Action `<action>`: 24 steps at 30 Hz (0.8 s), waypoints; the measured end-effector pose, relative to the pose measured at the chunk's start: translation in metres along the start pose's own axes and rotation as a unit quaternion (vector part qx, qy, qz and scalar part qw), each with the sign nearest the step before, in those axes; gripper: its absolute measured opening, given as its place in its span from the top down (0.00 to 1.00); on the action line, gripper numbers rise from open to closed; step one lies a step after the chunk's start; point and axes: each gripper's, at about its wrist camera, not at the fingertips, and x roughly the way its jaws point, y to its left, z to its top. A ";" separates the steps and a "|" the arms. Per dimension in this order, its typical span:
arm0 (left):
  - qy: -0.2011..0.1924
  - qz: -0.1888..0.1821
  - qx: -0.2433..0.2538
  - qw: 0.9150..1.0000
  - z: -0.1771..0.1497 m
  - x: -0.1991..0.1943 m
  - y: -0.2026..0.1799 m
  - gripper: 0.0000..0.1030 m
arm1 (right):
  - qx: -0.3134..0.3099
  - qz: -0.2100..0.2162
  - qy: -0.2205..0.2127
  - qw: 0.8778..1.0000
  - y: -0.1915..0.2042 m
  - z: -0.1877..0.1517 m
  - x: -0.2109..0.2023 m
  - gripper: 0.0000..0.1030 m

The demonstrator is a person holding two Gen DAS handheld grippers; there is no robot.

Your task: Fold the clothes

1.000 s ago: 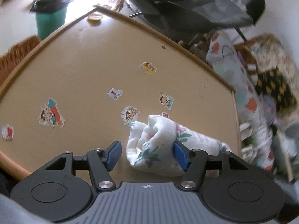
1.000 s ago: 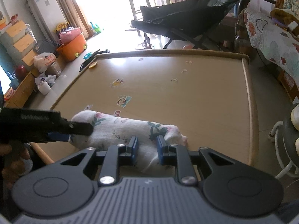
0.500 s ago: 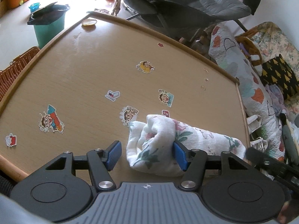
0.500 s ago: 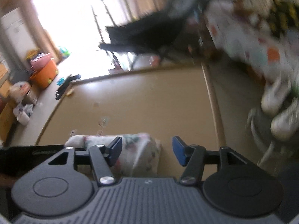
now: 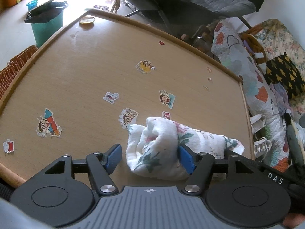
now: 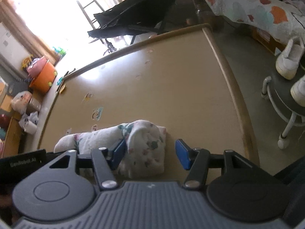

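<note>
Two grippers bracket the rolled floral garment [image 5: 162, 145] at the table's [image 5: 95, 57] near edge: left gripper [image 5: 148, 157] jaws opening, right gripper [image 6: 150, 153] closing, cloth between both, neither visibly clamped. Looks like a regrip mid-fold; next needs both ends pinched. Only the left view shows the roll's loose left end.

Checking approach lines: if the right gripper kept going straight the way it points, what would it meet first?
Most likely the floral cloth, whose bunched end lies between the closing jaws of the right gripper, with the table just beneath it.
</note>
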 end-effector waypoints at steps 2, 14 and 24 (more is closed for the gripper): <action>-0.001 -0.001 -0.001 1.000 -0.001 0.001 -0.001 0.32 | 0.007 0.010 0.004 1.000 -0.002 0.001 -0.001 0.57; -0.002 -0.030 -0.002 1.000 -0.005 0.006 -0.008 0.53 | -0.003 0.030 0.003 1.000 0.002 0.000 -0.003 0.71; -0.018 -0.033 0.004 0.999 -0.003 -0.011 -0.019 0.65 | -0.036 0.029 -0.023 0.999 0.014 0.002 -0.024 0.79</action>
